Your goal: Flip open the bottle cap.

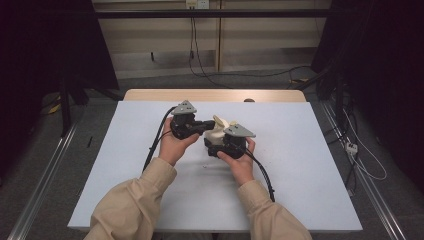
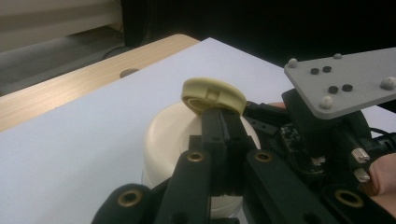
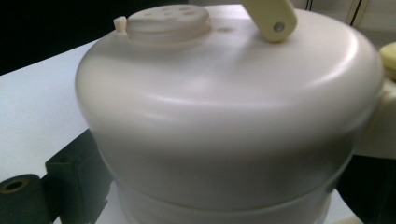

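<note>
High view had us mid-table, the right gripper (image 1: 216,146) clamped around the cream container (image 1: 218,131). Our left gripper (image 2: 219,122) pinched its round yellowish knob (image 2: 214,94) shut; next, probably, a careful lift.

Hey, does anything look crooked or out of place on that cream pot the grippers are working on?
The small round cap is tilted, lifted off the cream pot, pinched by the left gripper. Nothing looks spilled or broken.

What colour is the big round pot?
Creamy white pot, seen best in the right gripper view.
</note>
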`<state>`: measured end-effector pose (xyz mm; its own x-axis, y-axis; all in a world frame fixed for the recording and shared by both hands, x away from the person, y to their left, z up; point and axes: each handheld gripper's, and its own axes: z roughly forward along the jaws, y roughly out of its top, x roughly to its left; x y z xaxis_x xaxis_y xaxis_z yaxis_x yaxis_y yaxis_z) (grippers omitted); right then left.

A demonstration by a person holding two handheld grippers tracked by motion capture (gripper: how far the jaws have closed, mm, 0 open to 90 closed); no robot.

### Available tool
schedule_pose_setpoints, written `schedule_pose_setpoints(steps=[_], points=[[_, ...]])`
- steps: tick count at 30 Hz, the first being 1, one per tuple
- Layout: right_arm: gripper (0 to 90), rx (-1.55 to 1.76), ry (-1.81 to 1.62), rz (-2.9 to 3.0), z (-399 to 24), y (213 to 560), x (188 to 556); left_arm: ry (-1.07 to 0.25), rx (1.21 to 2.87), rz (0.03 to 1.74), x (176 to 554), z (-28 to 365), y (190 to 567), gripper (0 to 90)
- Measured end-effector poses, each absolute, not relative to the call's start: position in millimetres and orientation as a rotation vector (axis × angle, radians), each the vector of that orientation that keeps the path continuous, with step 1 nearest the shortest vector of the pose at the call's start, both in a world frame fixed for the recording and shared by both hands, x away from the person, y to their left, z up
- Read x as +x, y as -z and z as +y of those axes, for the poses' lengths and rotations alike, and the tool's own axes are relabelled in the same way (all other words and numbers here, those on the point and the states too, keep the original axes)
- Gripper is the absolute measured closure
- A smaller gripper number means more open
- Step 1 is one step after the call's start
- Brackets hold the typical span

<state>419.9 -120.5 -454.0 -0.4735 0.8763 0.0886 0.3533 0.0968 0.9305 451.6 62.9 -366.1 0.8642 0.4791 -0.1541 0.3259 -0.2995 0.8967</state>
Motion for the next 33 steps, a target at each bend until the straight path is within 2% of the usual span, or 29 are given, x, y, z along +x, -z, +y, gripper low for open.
schedule_pose_setpoints(steps=[33], points=[[5.6, 1.203, -1.367, 1.88, -120.2, 453.9, 419.5, -0.175, 1.906, 0.59, 452.2, 56.3, 364.2, 90.0]])
